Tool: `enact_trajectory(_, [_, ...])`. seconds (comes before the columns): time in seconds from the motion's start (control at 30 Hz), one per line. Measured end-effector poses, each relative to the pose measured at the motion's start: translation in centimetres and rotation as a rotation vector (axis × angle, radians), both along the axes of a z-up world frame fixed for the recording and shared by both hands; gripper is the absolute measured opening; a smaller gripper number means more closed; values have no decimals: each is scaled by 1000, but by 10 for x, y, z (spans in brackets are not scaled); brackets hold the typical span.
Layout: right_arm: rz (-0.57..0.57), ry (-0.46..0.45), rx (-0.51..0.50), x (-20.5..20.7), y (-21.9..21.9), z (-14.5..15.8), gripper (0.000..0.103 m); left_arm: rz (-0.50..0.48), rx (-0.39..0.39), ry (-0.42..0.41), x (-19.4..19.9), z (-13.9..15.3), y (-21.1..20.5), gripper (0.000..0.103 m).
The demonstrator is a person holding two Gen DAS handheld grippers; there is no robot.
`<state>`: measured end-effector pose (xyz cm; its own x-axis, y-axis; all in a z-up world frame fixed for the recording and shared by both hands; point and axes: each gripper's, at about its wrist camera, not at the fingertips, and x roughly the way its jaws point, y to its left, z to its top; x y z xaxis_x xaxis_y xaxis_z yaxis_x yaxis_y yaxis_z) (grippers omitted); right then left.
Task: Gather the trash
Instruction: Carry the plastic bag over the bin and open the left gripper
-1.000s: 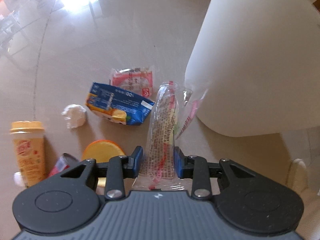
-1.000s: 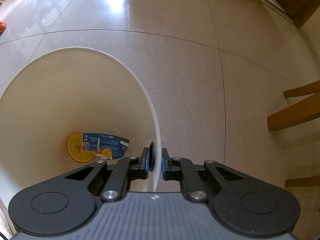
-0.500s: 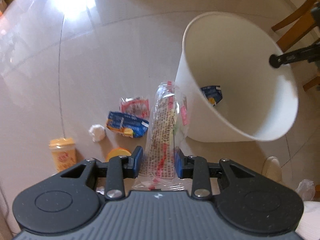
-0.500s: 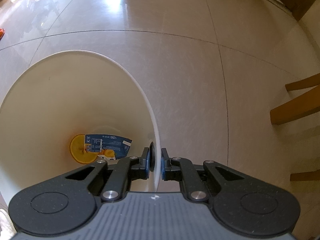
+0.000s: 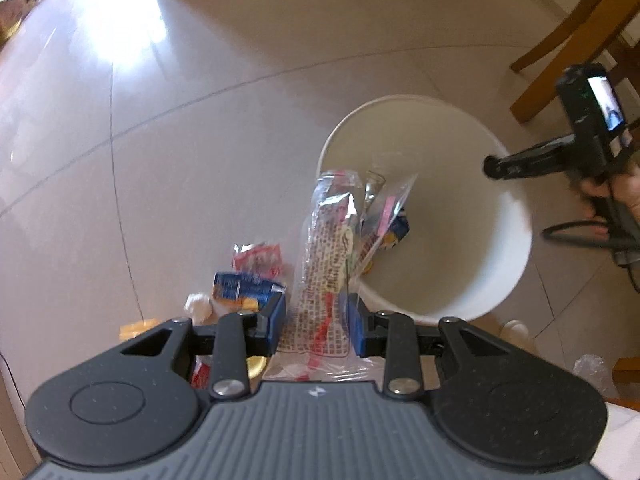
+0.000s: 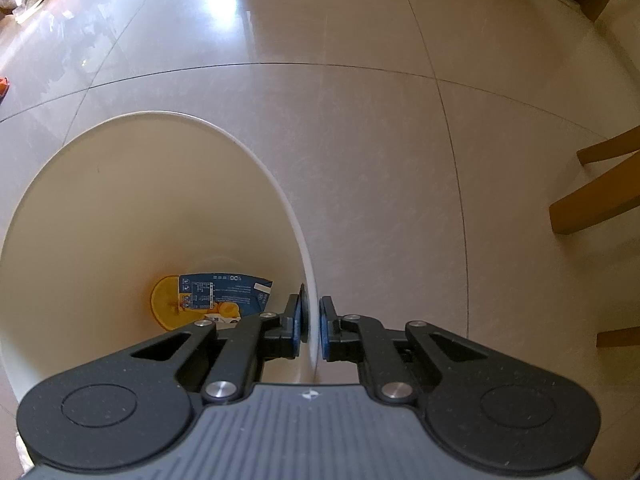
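My left gripper (image 5: 318, 326) is shut on a clear plastic wrapper (image 5: 330, 256) with red print, held high above the floor; its free end hangs over the near rim of the white bin (image 5: 508, 236). My right gripper (image 6: 313, 330) is shut on the bin's rim (image 6: 298, 232), one pad inside and one outside. The same gripper (image 5: 492, 168) also shows in the left wrist view at the bin's far right edge, a hand behind it. Inside the bin lie a blue carton (image 6: 224, 294) and an orange lid (image 6: 164, 304).
On the floor left of the bin lie a pink wrapper (image 5: 258, 256), a blue carton (image 5: 244, 290), a crumpled white paper ball (image 5: 198, 306) and a yellow cup top (image 5: 134, 330). Wooden chair legs (image 5: 560, 44) stand beyond the bin (image 6: 592, 204). Boxes sit at the far wall.
My left gripper has risen with the wrapper, so the bin's opening now shows from above and the floor trash looks smaller. The right gripper stays clamped on the rim.
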<state>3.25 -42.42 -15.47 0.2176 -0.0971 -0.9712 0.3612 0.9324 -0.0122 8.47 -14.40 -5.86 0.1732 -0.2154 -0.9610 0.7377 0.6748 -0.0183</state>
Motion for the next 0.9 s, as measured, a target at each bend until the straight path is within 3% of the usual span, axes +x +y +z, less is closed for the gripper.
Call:
enact_trajectory(0.2, [-5,-4,9,-1,-2,0,12,-66,-32,0,2,2,-28,35])
enact_trajectory(0.27, [-5,-1,12,-1,-3,-1,12,-75,-55,11,5,-5,-43,50])
enact_trajectory(0.3, [-13,10,24,-1,-3,-3,12,-74,-65,16,6,-5,-48,68])
enact_trajectory(0.4, [-25,29,29,-4,-3,-10,11,-74,-107,-27,8,-8,-59,71])
enact_trajectory(0.53, [-25,14,29,-8,-1,-9,10,-54,-104,-38,11,-13,-61,71])
enact_trajectory(0.9, [-54,2,27,0,-3,0,11,87,-83,-25,6,-32,-16,71])
